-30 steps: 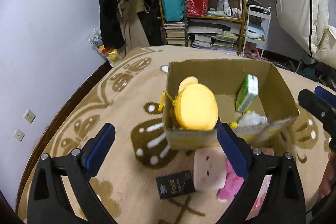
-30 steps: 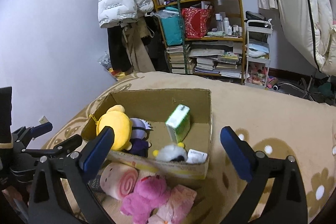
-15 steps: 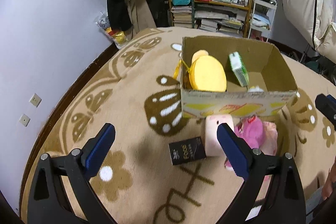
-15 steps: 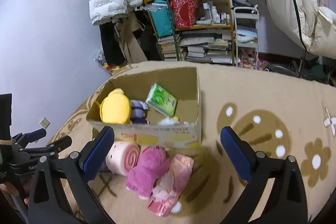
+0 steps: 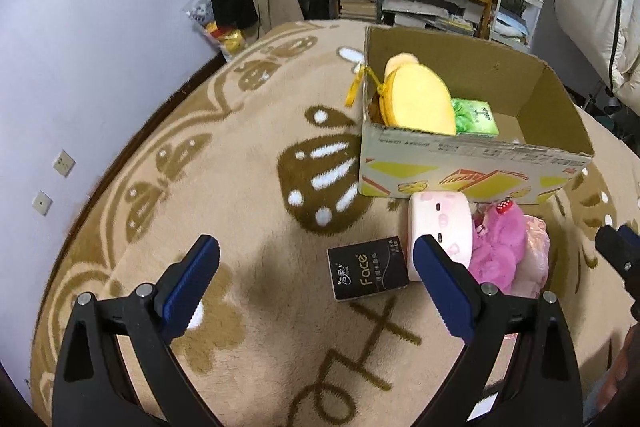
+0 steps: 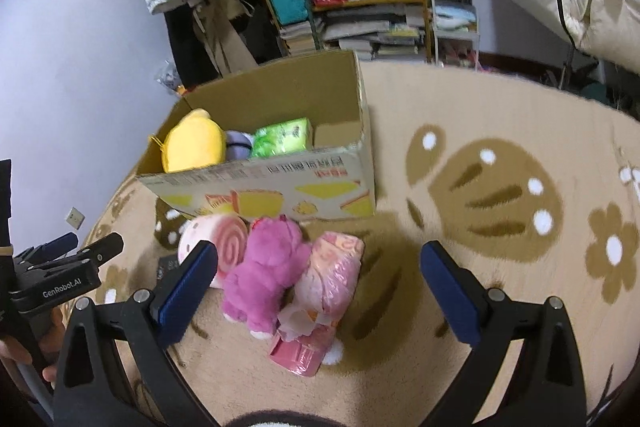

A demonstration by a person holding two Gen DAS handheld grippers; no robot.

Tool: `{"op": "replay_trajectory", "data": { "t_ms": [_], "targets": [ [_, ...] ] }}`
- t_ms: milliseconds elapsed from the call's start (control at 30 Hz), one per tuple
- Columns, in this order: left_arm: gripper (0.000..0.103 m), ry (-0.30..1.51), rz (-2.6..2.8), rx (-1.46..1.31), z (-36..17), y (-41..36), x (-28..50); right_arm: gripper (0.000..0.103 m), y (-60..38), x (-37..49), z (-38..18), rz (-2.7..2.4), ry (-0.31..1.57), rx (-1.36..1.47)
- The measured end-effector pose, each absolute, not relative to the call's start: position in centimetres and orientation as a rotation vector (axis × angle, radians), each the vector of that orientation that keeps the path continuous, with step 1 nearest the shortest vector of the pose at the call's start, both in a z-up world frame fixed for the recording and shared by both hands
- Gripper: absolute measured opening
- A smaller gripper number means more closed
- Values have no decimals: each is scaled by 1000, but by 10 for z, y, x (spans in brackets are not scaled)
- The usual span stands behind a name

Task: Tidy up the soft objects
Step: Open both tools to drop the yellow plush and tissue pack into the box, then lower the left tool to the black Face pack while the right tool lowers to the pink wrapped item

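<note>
Cardboard box [image 6: 280, 183] holding yellow plush [image 6: 192, 147], pink roll plush [image 6: 224, 239] and magenta bear [image 6: 268, 275] just before it, left gripper [image 5: 316, 279] and right gripper [image 6: 320, 279] both spread apart, empty.

Your right hand-held gripper [image 6: 318, 273]: jaws wide apart, empty.
Below it: purple plush [image 6: 267, 273], touching a pink packet [image 6: 330, 275].
Cardboard box [image 6: 280, 183]: yellow plush [image 6: 193, 147], green pack [image 6: 282, 137], possibly more.

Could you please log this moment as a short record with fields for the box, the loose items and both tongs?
box: cardboard box on the rug, open top
in box: yellow plush, green tissue pack
in front of box: pink roll plush, magenta plush, pink wrapped pack, black tissue pack
left tongs: open, empty
right tongs: open, empty
</note>
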State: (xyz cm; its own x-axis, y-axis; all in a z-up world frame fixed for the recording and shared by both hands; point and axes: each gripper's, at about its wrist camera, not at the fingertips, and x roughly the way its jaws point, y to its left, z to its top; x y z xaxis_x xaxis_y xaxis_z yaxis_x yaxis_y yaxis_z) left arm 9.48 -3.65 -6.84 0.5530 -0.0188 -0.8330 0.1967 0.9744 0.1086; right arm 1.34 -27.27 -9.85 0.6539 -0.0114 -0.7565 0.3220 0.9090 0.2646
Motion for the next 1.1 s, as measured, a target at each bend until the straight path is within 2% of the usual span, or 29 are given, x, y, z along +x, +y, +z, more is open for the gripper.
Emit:
{"op": "replay_trajectory", "data": {
  "t_ms": [600,1100],
  "targets": [
    [97,1120,-106,101,-118,-26,125,103,-298,31,-166,-314,1060,458],
    [97,1197,-133,56,-141,-30,132,103,-295,41,-187,-277,1104,451]
  ]
}}
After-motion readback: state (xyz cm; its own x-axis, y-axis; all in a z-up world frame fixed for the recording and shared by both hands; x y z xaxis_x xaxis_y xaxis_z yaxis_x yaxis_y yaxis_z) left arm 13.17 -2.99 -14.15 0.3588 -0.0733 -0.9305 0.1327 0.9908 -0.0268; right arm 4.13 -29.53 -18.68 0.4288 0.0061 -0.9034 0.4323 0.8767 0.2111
